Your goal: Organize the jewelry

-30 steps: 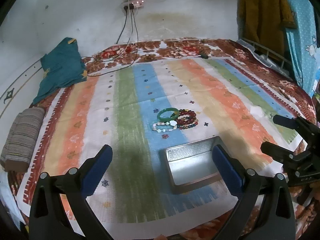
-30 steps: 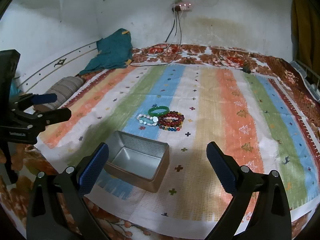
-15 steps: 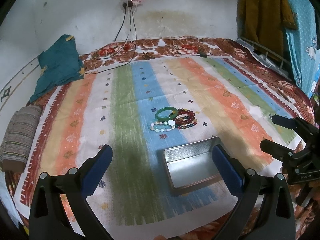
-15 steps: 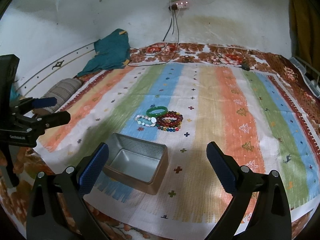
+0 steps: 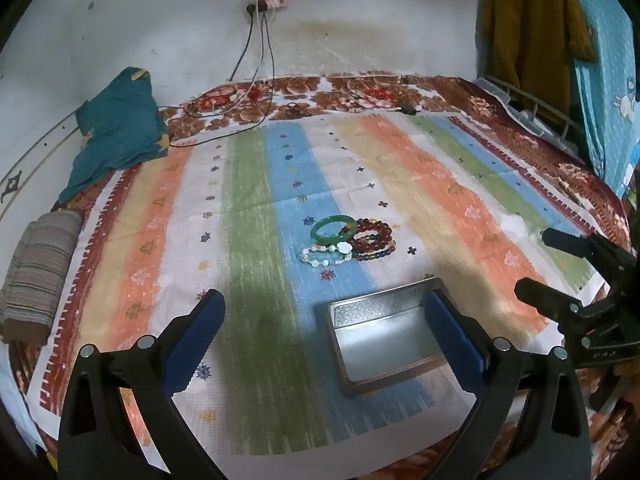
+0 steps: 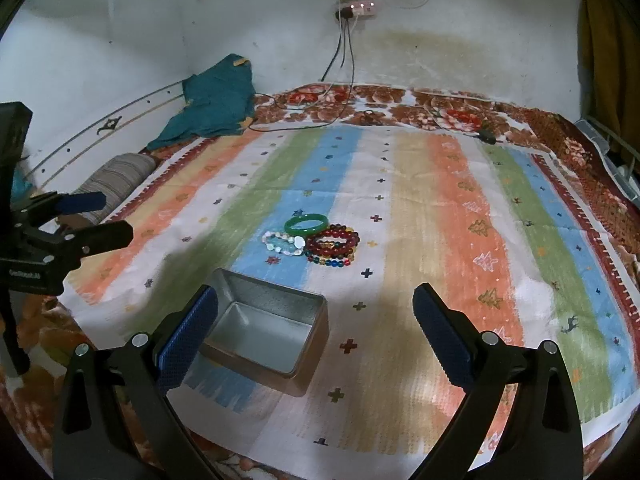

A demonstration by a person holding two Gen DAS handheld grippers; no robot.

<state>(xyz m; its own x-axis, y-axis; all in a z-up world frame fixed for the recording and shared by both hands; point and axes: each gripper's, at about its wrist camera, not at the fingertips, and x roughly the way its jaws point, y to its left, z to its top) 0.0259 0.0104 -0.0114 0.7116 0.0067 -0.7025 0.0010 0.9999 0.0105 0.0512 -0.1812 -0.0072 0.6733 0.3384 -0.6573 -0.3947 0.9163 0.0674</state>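
1. Far left, a striped grey bolster (image 5: 38, 268) lies along the bed's edge, and behind it a teal cloth (image 5: 116, 128) is bunched up against the wall.
2. The left gripper (image 5: 324, 328) hangs low over the near side of the striped cloth (image 5: 248, 208), its jaws spread wide with nothing between the blue pads (image 5: 196, 336). From the right wrist view it shows at the left edge (image 6: 86, 216), fingers well apart.
3. On the wall above, a power strip (image 5: 272, 0) with small lit lamps drops cables (image 5: 260, 64) onto the floral bedspread (image 5: 360, 88).
4. In the middle of the cloth, on the blue stripe, the jewelry sits in one tight cluster: a green bangle (image 5: 334, 229) at the back, a white-and-pale bead bracelet (image 5: 326, 254) in front of it, and dark red bead bracelets (image 5: 374, 238) just beside both on the right, all touching.
5. Nearer to the grippers than the cluster stands an open metal tin (image 5: 384, 344), apart from the bracelets; nothing lies inside it.
6. The right gripper (image 6: 316, 328) hovers over the near edge of the cloth beside the tin, jaws also spread wide and holding nothing. In the left wrist view it juts in from the right (image 5: 548, 264).
7. Far right, a mustard garment (image 5: 528, 28) and a blue dotted cloth (image 5: 604, 80) hang by a wire rack (image 5: 532, 112).
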